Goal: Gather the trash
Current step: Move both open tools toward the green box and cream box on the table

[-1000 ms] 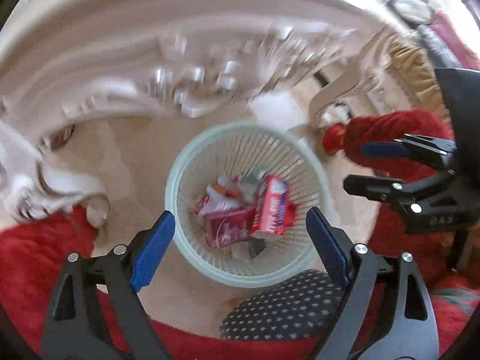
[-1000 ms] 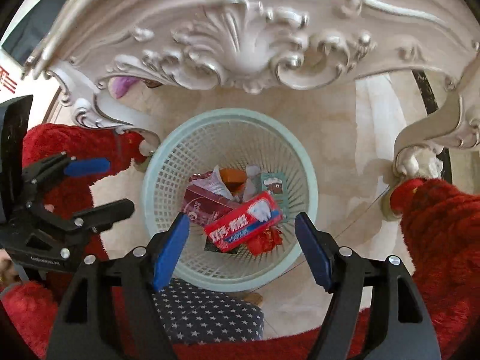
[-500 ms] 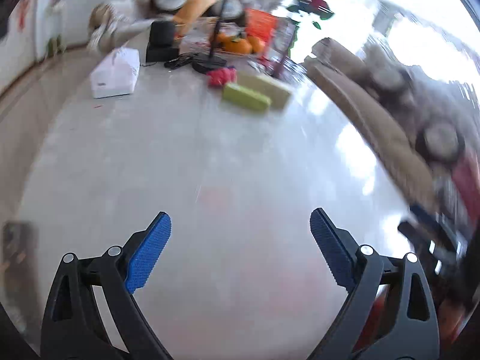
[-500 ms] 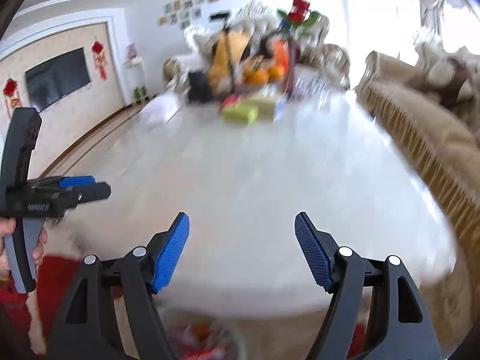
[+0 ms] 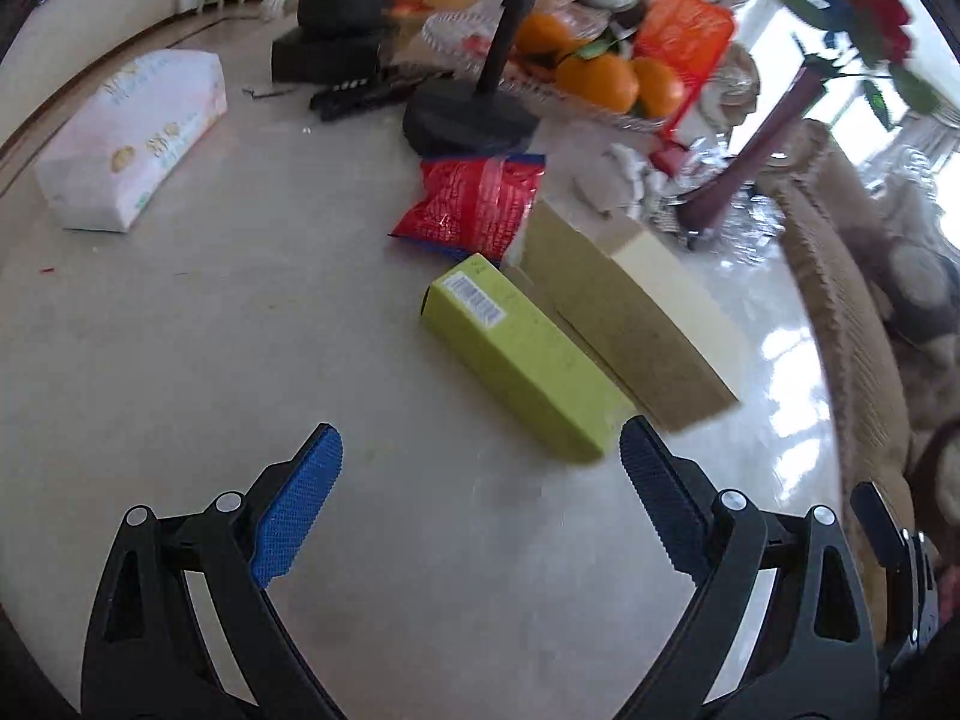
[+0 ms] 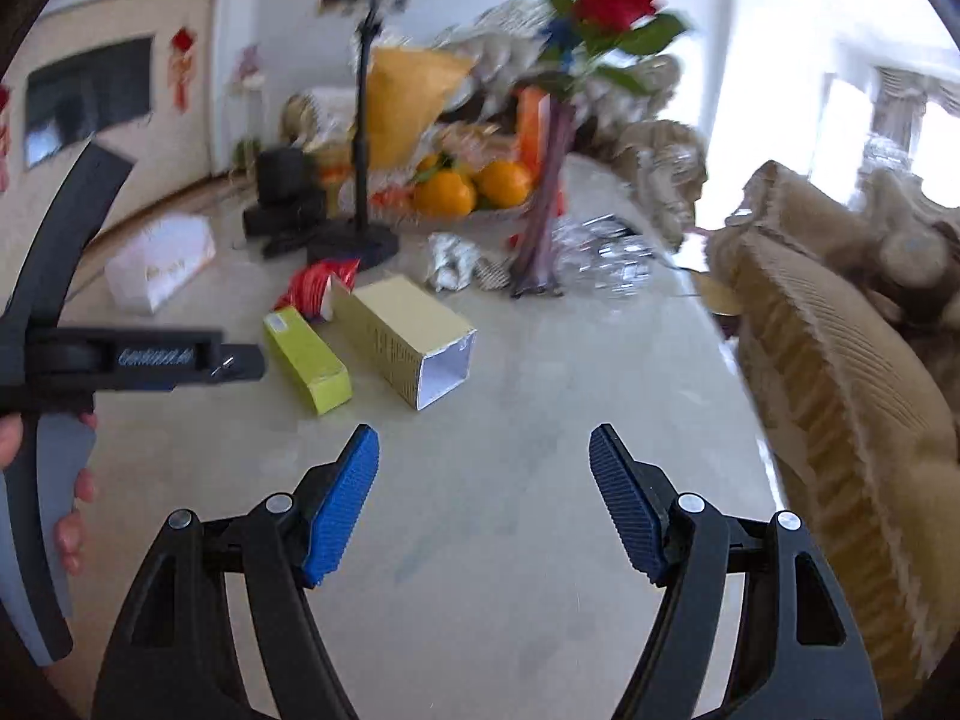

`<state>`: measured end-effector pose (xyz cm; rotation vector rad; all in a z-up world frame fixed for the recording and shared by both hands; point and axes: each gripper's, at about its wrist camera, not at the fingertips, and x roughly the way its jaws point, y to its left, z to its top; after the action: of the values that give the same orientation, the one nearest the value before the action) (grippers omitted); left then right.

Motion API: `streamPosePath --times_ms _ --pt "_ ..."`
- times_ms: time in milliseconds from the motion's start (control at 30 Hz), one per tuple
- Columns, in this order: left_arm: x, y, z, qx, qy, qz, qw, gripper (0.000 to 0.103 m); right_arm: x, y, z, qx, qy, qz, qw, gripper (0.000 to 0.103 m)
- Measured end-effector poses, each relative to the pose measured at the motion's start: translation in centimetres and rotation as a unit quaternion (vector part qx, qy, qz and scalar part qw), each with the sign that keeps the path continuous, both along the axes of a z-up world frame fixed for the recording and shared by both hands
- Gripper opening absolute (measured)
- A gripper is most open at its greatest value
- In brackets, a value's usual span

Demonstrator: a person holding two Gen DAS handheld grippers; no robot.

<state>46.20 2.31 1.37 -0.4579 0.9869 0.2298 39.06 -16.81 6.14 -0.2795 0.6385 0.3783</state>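
A lime-green carton (image 5: 522,360) lies on the marble table (image 5: 240,360), just ahead and right of my open, empty left gripper (image 5: 474,504). Beside it lie a tan open-ended box (image 5: 630,324) and a red snack bag (image 5: 474,204). In the right wrist view the green carton (image 6: 306,360), tan box (image 6: 408,336) and red bag (image 6: 315,288) lie ahead and left of my open, empty right gripper (image 6: 483,504). The left gripper's body (image 6: 120,360) shows at the left there. Crumpled paper (image 6: 456,261) lies near a vase.
A white tissue pack (image 5: 132,138) lies at the left. A black stand (image 5: 474,114), a fruit bowl with oranges (image 5: 600,78) and a purple vase with a rose (image 6: 540,228) crowd the far end. A beige sofa (image 6: 840,348) borders the table's right edge.
Both grippers have swung up from above the trash basket on the floor to over the tabletop, then moved forward toward the cartons. Both stay open and empty.
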Motion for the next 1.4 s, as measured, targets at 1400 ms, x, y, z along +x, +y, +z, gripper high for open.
streamPosePath --times_ms 1400 --pt "2.7 4.3 -1.0 0.119 0.029 -0.081 0.9891 0.092 9.2 10.0 -2.1 -0.057 0.097 0.231 0.967 0.071"
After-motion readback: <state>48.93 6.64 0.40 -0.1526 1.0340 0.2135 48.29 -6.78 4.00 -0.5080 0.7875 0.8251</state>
